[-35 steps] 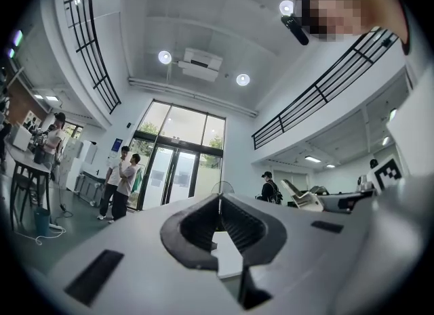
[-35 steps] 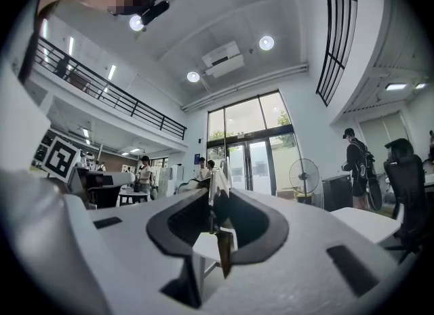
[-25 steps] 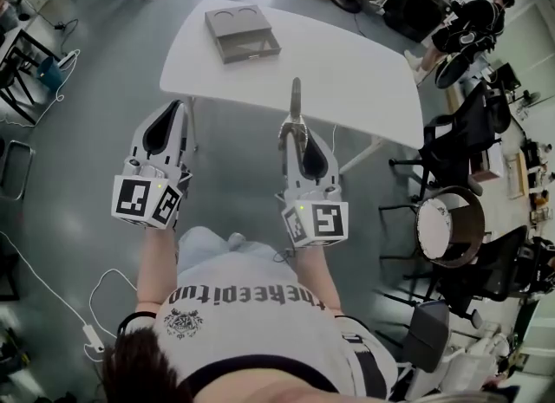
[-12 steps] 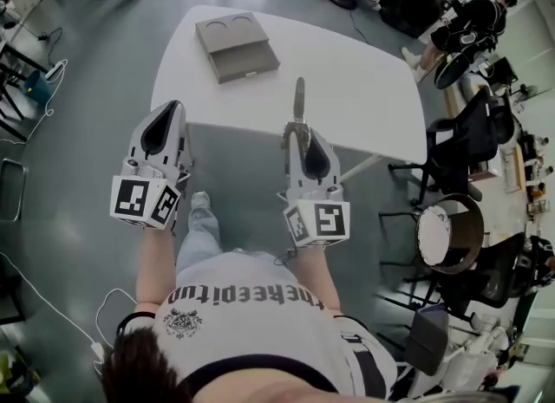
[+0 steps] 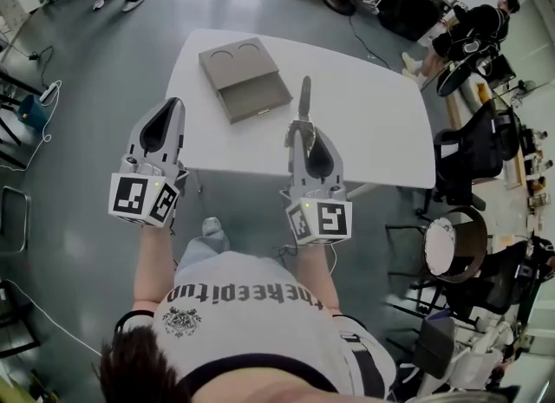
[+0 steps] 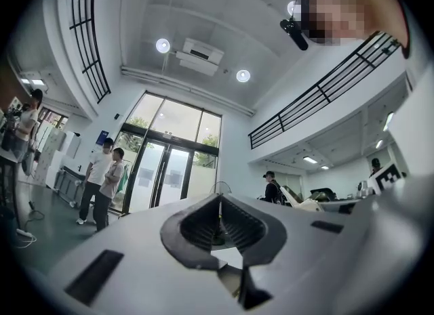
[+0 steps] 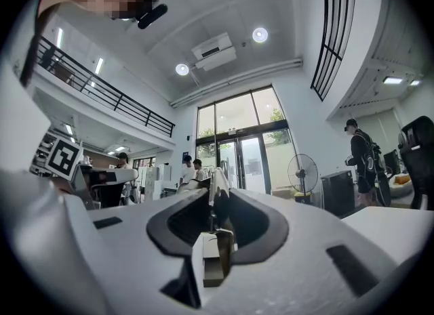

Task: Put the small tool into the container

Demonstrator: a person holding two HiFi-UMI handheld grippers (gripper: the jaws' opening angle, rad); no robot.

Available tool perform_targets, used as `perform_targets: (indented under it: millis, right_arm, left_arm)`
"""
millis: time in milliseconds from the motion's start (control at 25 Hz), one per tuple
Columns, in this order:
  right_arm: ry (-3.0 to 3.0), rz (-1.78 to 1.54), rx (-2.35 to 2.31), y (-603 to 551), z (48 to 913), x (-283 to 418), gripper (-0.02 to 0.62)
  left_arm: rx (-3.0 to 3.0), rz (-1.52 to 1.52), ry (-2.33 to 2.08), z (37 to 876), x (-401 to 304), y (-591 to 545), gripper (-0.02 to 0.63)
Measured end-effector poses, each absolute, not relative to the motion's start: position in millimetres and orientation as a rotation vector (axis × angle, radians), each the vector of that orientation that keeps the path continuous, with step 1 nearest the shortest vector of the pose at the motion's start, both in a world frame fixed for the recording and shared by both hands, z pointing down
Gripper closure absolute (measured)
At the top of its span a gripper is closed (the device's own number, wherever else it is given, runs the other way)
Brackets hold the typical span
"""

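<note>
Leftward and slightly forward is where the container (image 5: 245,76) lies from the tip of the small tool (image 5: 303,98), and the coming move turns on that offset. The right gripper (image 5: 299,126) has its jaws closed on the tool's near end. The right gripper view shows the right gripper (image 7: 213,202) pinching a thin pale sliver, the small tool (image 7: 217,178), which sticks straight out past the jaw tips. In the head view the tool's long axis runs in line with the gripper, away from the person, and its far end hangs over the white table (image 5: 373,115), just beside the container's right edge. The container is a flat grey-brown box set askew on the table, with two round recesses at its far end and a shallow open tray at its near end. The left gripper (image 5: 171,102) is held short of the table's near edge; in its own view the left gripper (image 6: 218,202) has its jaws together with nothing between them. The tool-bearing right gripper is the nearer one, so a short sideways carry to the left and a tip-down tilt look like all that is needed.
</note>
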State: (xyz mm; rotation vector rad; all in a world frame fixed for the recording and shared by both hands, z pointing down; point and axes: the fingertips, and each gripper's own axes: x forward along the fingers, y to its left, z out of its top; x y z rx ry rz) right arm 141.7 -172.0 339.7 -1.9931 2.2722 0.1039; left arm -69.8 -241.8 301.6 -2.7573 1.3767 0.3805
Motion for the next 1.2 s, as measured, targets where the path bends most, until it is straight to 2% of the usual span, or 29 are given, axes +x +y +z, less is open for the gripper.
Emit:
perform_targets:
  millis: [680, 1200]
  right_arm:
    - [2.310, 0.110, -2.108, -290, 371, 127, 0.503]
    - [2.843, 0.195, -1.937, -366, 436, 151, 0.503]
  left_arm:
    - [-2.797, 0.311, 1.275, 320, -76, -368, 0.592]
    - [-2.737, 0.284, 1.471, 341, -45, -410, 0.592]
